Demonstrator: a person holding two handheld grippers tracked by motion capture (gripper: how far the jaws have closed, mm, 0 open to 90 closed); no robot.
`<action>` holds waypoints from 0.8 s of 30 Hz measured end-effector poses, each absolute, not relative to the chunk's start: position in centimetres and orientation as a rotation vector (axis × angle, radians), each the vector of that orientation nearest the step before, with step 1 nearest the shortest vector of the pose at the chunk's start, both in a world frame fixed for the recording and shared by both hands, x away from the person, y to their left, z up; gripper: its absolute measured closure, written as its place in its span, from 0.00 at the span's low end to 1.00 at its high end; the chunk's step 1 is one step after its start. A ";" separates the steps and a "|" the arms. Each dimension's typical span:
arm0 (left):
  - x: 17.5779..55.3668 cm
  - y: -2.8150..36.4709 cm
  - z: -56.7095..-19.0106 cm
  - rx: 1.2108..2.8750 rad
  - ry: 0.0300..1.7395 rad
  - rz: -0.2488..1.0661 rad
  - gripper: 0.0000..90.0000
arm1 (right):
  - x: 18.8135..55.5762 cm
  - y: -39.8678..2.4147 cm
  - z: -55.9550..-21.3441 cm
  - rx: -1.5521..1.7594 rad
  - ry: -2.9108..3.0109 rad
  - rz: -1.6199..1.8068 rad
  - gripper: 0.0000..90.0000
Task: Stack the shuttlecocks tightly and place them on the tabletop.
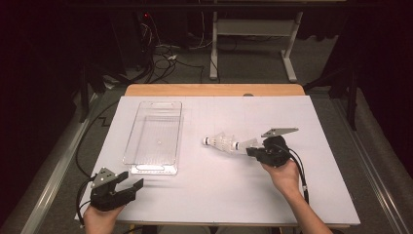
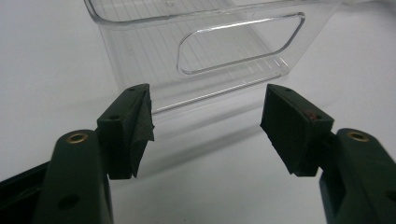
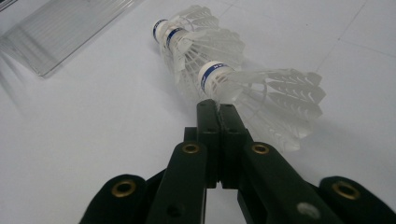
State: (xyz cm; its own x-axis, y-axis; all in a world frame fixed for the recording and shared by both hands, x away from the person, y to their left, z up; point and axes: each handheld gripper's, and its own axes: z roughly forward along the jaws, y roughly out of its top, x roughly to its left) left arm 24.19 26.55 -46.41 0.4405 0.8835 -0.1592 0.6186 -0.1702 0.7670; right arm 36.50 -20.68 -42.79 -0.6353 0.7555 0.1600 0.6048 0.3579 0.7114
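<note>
Right gripper point(image 3: 218, 105), jaws pressed together, tips touching the nearest of three nested white feather shuttlecocks point(image 3: 261, 93) lying mid-table (beside the clear plastic tray point(image 1: 146, 168)); left gripper point(image 2: 205, 126) gapes wide.

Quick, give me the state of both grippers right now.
Left gripper: open, nothing between its jaws.
Right gripper: shut, tips at the nearest shuttlecock; whether it pinches a feather cannot be told.

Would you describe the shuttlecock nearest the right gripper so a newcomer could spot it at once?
On the white table, right of the clear plastic bin, lies a short row of white shuttlecocks. The one meant is the end shuttlecock, right at the tips of the shut right gripper; unlike its nested neighbours, its feathered skirt is fully exposed.
</note>
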 end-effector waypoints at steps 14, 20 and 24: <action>24.3 26.4 -46.4 1.896 1.271 0.417 0.38 | 37.5 -19.6 -43.3 1.235 2.436 1.155 1.00; 24.4 26.3 -46.5 1.896 1.270 0.416 0.38 | 37.7 -19.2 -43.5 1.232 2.443 1.157 1.00; 24.4 26.3 -46.5 1.895 1.270 0.416 0.38 | 37.9 -18.9 -43.6 1.231 2.451 1.162 1.00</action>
State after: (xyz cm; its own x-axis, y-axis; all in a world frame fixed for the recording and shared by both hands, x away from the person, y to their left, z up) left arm 24.36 26.32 -46.49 0.4417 0.8838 -0.1547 0.6207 -0.1765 0.7640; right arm 37.94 -18.91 -43.64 -0.6474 0.7389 0.1869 0.6124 0.3583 0.7047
